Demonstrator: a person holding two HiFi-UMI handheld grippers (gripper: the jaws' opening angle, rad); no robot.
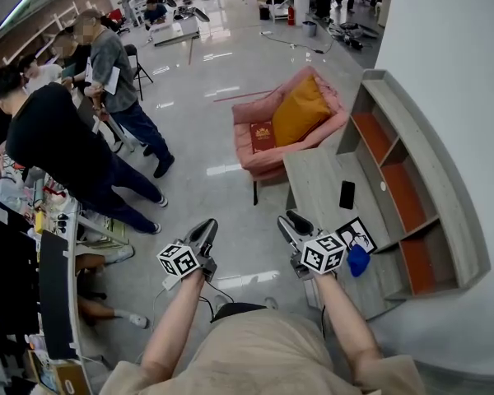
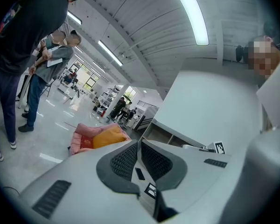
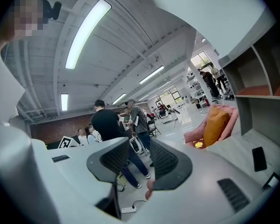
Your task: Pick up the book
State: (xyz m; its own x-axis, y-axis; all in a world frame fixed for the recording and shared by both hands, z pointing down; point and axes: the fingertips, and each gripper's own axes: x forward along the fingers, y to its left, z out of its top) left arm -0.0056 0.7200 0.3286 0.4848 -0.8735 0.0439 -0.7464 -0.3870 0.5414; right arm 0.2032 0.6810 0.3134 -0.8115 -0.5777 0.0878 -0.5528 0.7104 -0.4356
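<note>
Big open workshop, glossy grey floor. People stand well off on the left side, by a crowded bench. A grey counter [image 1: 313,183] with a shelf unit runs along the right-hand wall.

The book [image 1: 262,136] is red and lies flat on the seat of a pink armchair [image 1: 249,109]. An orange cushion [image 1: 300,109] is propped just beside it, on the book's right.

The left gripper [image 1: 204,235] has its fingers [image 2: 126,160] shut together with nothing in them. The right gripper [image 1: 295,225] has its fingers [image 3: 165,160] part open, with only floor and distant people in the gap. Both are held level and well short of the chair.

Key relation:
- The book is straight ahead and lower, across bare floor.
- It sits between the two grippers' lines, a little toward the right one.
- Its long axis appears to run away from the person.
- The right gripper looks the nearer and is already parted. It also has the counter close on its outer side.

Hard to make out:
- The book is small and low in both gripper views [image 2: 86,142] [image 3: 198,144].
- Its thickness is unreadable and the cover print is only a gilt smudge.
- I cannot tell whether the cushion rests on the book's edge or merely beside it.
- A dark phone [image 1: 347,194] lies on the counter, clear of the path.
</note>
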